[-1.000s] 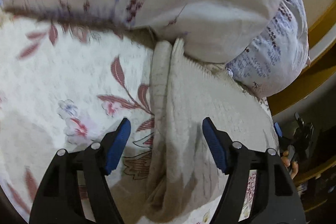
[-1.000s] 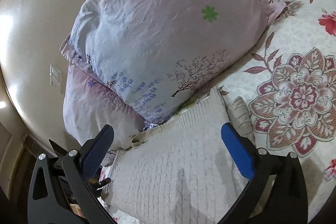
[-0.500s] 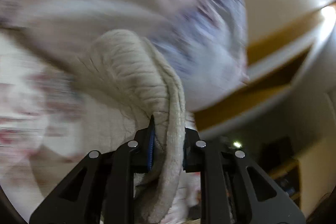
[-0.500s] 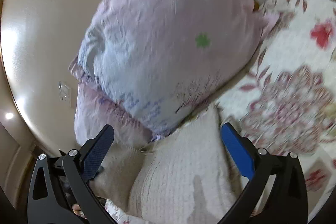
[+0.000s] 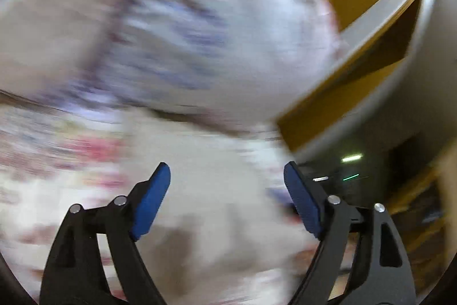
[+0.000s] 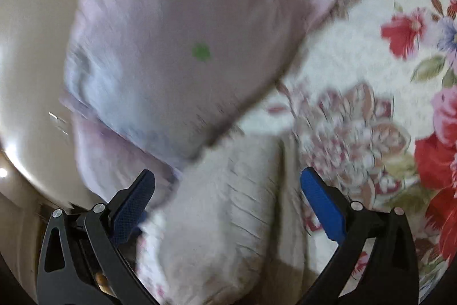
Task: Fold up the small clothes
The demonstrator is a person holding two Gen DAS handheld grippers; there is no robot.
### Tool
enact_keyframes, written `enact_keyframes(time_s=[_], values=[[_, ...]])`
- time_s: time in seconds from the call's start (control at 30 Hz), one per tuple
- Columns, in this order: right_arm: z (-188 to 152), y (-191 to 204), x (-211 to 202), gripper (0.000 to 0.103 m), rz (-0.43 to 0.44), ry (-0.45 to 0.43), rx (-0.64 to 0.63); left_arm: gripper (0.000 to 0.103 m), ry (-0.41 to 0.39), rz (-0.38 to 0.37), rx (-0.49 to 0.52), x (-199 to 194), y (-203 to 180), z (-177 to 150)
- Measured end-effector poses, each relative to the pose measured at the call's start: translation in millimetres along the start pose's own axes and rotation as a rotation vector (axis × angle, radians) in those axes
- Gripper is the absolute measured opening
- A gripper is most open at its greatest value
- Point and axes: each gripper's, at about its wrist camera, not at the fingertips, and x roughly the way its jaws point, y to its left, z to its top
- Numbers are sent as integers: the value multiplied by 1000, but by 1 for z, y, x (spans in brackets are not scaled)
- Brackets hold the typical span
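Quilted floral bedspread [image 6: 357, 53], white with red and pink blooms, spread flat as the working ground for the folding. Pale lilac pillow [image 6: 177, 42] with a small green clover mark, propped at the head of the bed, a second pillow [image 6: 114, 159] tucked under it, both out of the way of the folding area yet touching the garment's far edge. Cream knitted sweater [image 6: 217, 207], ribbed, lying on the bedspread just below the pillows, already doubled into a narrow long bundle, probably so one more fold can finish it. Right tool [image 6: 228, 190] hanging over the sweater, blue pads spread wide, gripping nothing, seemingly lined up on either side of the bundle for a next grab. Left tool [image 5: 227, 190] likewise spread and empty above the same cream fabric [image 5: 205, 205]; heavy motion blur in that view, so exact contact with the cloth impossible to judge. Yellow-brown headboard edge [image 5: 357, 82] behind the pillow at right.
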Motion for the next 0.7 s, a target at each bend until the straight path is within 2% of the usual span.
enact_keyframes(time_s=[0.07, 0.13, 0.2, 0.27, 0.3, 0.33, 0.37, 0.4, 0.43, 0.5, 0.57, 0.6, 0.63, 0.7], values=[[-5, -1, 17, 102, -59, 92, -2, 86, 63, 89, -16, 2, 17, -7], [-9, 2, 28, 102, -76, 141, -25, 86, 149, 108, -48, 9, 32, -18], [-13, 6, 33, 102, -65, 166, -48, 86, 204, 94, -49, 20, 33, -29], [-18, 9, 38, 89, -71, 173, -85, 87, 223, 78, -41, 33, 28, -37], [-19, 9, 40, 70, -68, 178, -89, 87, 225, 67, -44, 39, 25, -37], [-21, 6, 44, 57, -52, 191, -77, 87, 225, 47, -55, 45, 24, -38], [-22, 4, 46, 55, -25, 198, -61, 80, 208, 45, -55, 47, 23, -37], [-22, 1, 47, 49, 7, 193, -46, 64, 211, 31, -61, 54, 22, -37], [-23, 2, 48, 47, 30, 190, -41, 60, 208, 30, -81, 60, 24, -36], [-25, 4, 48, 45, 82, 181, -35, 40, 207, -18, -116, 56, 32, -32], [-31, 14, 48, 43, 182, 196, -39, 36, 217, -82, -136, 38, 42, -32], [-36, 20, 50, 43, 229, 218, -47, 36, 210, -89, -117, 23, 45, -32], [-47, 34, 59, 43, 275, 266, -80, 36, 181, -70, -66, 2, 48, -31], [-63, 53, 76, 45, 269, 333, -141, 38, 134, -13, -8, -30, 58, -30]])
